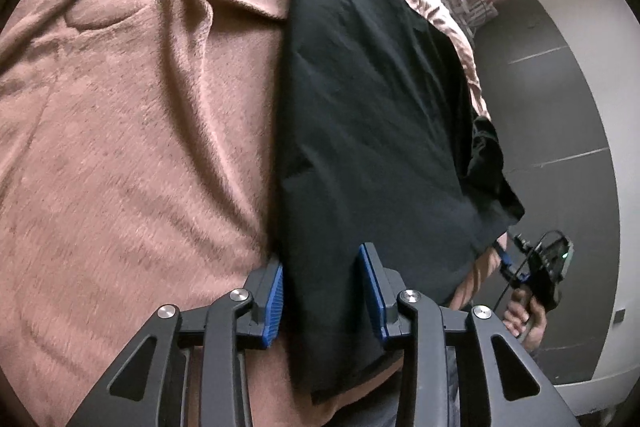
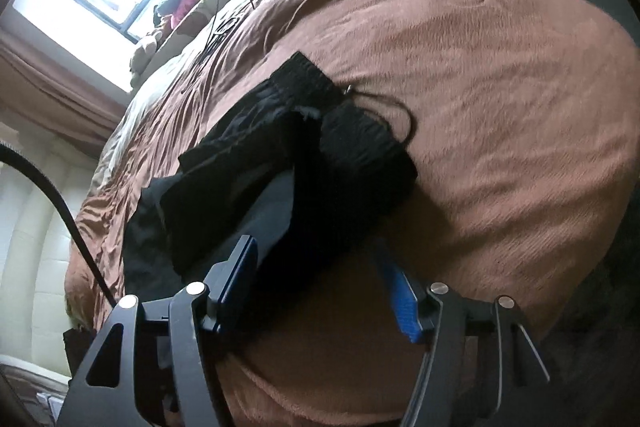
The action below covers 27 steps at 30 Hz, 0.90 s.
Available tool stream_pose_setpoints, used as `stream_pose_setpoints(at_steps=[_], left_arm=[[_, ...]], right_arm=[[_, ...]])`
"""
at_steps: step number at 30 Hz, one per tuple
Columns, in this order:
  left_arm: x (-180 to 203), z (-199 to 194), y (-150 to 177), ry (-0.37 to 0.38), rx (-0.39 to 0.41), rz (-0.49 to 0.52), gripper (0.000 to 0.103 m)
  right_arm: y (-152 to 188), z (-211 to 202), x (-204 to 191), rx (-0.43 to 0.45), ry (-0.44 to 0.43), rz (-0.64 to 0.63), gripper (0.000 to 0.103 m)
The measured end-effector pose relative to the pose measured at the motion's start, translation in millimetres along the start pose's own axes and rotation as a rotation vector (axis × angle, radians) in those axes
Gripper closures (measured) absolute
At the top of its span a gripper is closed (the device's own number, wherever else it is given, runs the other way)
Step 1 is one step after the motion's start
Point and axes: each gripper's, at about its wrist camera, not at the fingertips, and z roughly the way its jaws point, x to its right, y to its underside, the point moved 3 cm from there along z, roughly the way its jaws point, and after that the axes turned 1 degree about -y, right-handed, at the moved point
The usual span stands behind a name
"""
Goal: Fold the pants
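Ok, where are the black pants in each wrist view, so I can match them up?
Left wrist: black pants run up the centre-right, lower end between the left gripper fingers.
Right wrist: bunched centre-left, by the right gripper.
Shared landmark: the brown blanket underneath.

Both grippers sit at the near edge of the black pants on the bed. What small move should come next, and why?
Probably close the left gripper on the pants: the fabric edge lies between its fingers, seemingly not pinched yet. The right gripper stands open at the bunched waistband end, on the brown blanket.
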Motion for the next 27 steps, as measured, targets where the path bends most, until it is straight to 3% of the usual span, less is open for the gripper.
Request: stream_pose_setpoints(at_steps=[4,9,10,13,18,27], left_arm=[[1.1,4.8,-11.4,0.015,0.015,-0.016,0.066],[1.4,10.7,-24.8,0.027,0.037,-0.026,0.066],[1.0,11.2,-27.9,0.027,0.044,-0.029,0.071],[-0.9,10.5,-31.6,0.023,0.058,-0.034,0.098],[0.1,-3.8,-31.3,0.041,0.091,-0.026,0.100],[5.8,-44.3,-39.9,0.075,0.159,-0.013,0.100]], right_arm=[[-0.5,21.1,-4.4,-0.045,-0.035,0.009,0.043],[-15.1,34.7,5.7,-0.021,-0.037,0.067,0.043],[-17.5,34.8,8.4,-0.010,-0.039,0.075,0.045],[-20.6,35.1,14.2,-0.002,-0.016,0.073,0.064],[-12.3,28.5,12.2,-0.009,-0.061,0.075,0.092],[-2.2,29.6,-2.4,-0.031,-0.091,0.080,0.096]])
